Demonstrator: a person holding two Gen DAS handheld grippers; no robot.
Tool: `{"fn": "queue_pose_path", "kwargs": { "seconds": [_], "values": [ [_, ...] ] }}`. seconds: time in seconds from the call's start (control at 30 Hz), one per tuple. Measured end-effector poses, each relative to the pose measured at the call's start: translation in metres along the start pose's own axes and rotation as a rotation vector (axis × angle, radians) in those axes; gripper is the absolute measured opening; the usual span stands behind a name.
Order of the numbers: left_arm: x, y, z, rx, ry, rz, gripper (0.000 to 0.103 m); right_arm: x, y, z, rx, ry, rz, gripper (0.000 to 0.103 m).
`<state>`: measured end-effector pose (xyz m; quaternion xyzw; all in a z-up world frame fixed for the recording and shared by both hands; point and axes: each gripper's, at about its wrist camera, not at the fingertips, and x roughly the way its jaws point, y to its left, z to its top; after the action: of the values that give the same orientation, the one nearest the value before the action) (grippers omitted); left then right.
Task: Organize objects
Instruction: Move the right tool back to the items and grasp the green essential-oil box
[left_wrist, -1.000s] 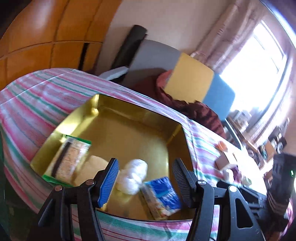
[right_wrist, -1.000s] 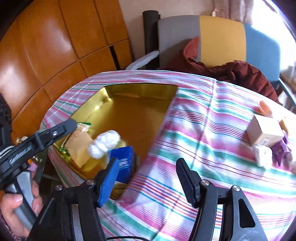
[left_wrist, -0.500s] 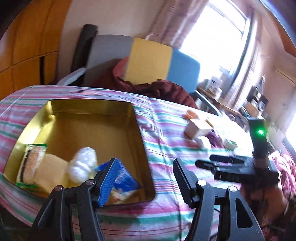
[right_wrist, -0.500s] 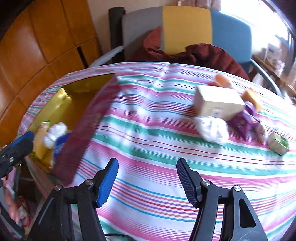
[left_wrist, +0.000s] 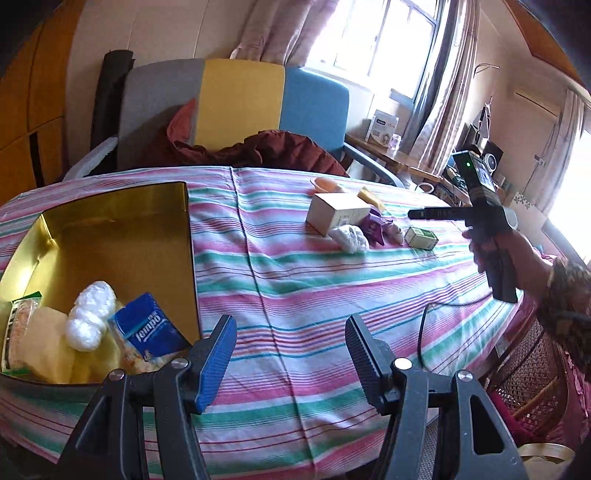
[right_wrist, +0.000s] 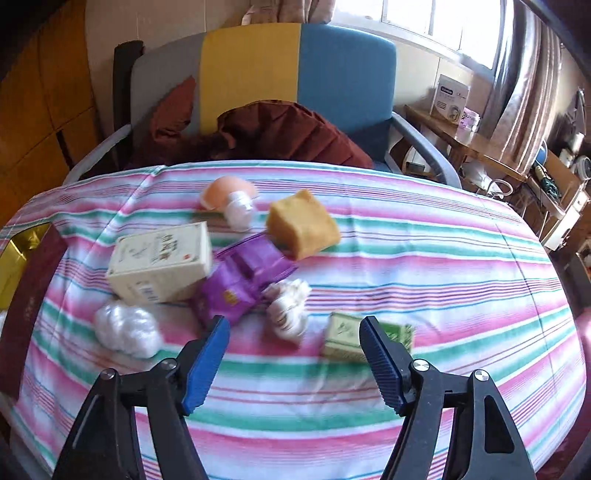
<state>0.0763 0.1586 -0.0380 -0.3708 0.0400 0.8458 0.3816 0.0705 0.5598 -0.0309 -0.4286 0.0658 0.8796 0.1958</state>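
Swinging away from the gold box (left_wrist: 110, 236), both grippers now face the loose pile across the striped tablecloth (left_wrist: 295, 280); a second ago each camera looked down into the box instead.

Left of the left gripper (left_wrist: 290, 349) sits that box, holding a green-edged packet (left_wrist: 18, 325), a tan pad (left_wrist: 44, 339), a white wrapped bundle (left_wrist: 90, 314) and a blue tissue pack (left_wrist: 146, 330). The gripper's jaws stand wide and empty over bare cloth, just right of the box's near corner.

Ahead of the right gripper (right_wrist: 293, 350), whose jaws also stand wide with nothing between them, the remaining items lie from left to right: a white plastic bundle (right_wrist: 125, 328), a cream carton (right_wrist: 160, 264), a purple pouch (right_wrist: 242, 284) touching the carton, a peach mushroom-shaped toy (right_wrist: 229, 195) farther off, a knotted white wad (right_wrist: 290, 308) dead ahead, a yellow sponge block (right_wrist: 303, 229) beyond it, and a small green box (right_wrist: 365, 338) just behind the right finger (right_wrist: 384, 362).

The shift suggests one drop-off is finished and a fresh pick is starting. The white wad or the green box looks like the nearest candidate, though the blur leaves the target unclear. Seven pieces remain outside the box.
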Motion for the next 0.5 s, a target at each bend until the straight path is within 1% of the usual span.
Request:
{"fn": "queue_pose_path", "kwargs": {
  "seconds": [0.07,0.17,0.27,0.33,0.43,0.5],
  "values": [
    [0.002,-0.003,-0.001,0.002,0.009,0.002,0.062,0.011,-0.023,0.013,0.017,0.016,0.002,0.077],
    [0.003,-0.006,-0.001,0.006,0.018,0.001,0.062,0.029,-0.043,0.022,0.071,0.069,0.041,0.077],
    [0.005,-0.009,-0.002,0.016,0.032,0.003,0.062,0.046,-0.056,0.024,0.106,0.114,0.049,0.077],
    [0.007,-0.011,-0.002,0.024,0.039,0.004,0.062,0.051,-0.063,0.017,0.134,0.143,0.074,0.077],
    [0.009,-0.013,-0.002,0.03,0.046,0.003,0.062,0.058,-0.066,0.004,0.195,0.209,0.154,0.077],
    [0.011,-0.013,-0.001,0.031,0.051,0.002,0.062,0.053,-0.061,-0.008,0.234,0.236,0.246,0.077]
  ]
}}
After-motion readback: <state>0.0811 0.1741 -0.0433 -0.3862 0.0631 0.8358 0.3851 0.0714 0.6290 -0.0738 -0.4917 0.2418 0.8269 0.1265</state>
